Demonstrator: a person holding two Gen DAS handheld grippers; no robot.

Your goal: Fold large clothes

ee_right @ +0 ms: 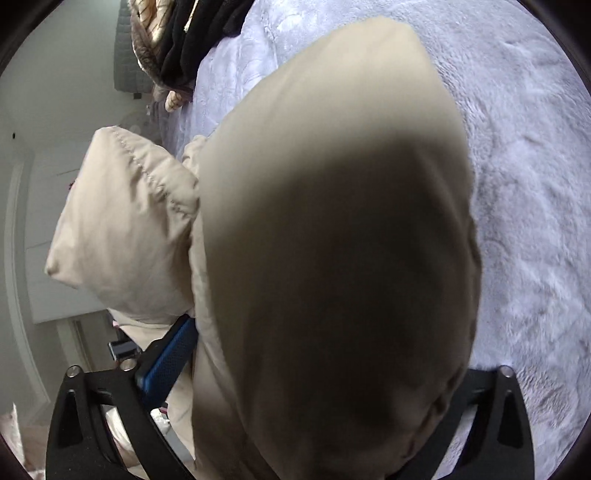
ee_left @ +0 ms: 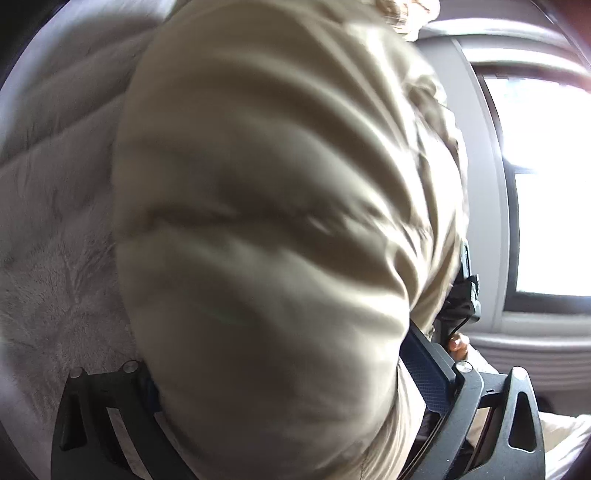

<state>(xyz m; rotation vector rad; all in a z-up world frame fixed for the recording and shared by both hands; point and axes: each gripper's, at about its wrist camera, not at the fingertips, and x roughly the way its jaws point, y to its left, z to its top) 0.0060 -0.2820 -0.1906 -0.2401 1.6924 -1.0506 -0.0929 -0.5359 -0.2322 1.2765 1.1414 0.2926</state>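
A: Where was the coat (ee_right: 332,258)?

B: Bunched up over the blanket (ee_right: 524,184), filling both wrist views. In the right view its long bulk ran from the bottom edge up toward the far end of the blanket, with a quilted flap (ee_right: 122,229) sticking out sideways off the blanket's edge.

A: And the right gripper (ee_right: 295,387)?

B: Its jaws stood wide, with thick coat between them. One blue pad (ee_right: 170,362) lay against the fabric; the other was hidden, so I couldn't tell whether it gripped.

A: The left gripper (ee_left: 295,398)?

B: The same: wide apart, coat (ee_left: 277,221) bulging between, a blue pad (ee_left: 432,373) touching it. Grip unclear.

A: Anything else?

B: A pile of clothes (ee_right: 184,33) at the blanket's far end, a window (ee_left: 546,184) beyond the coat.
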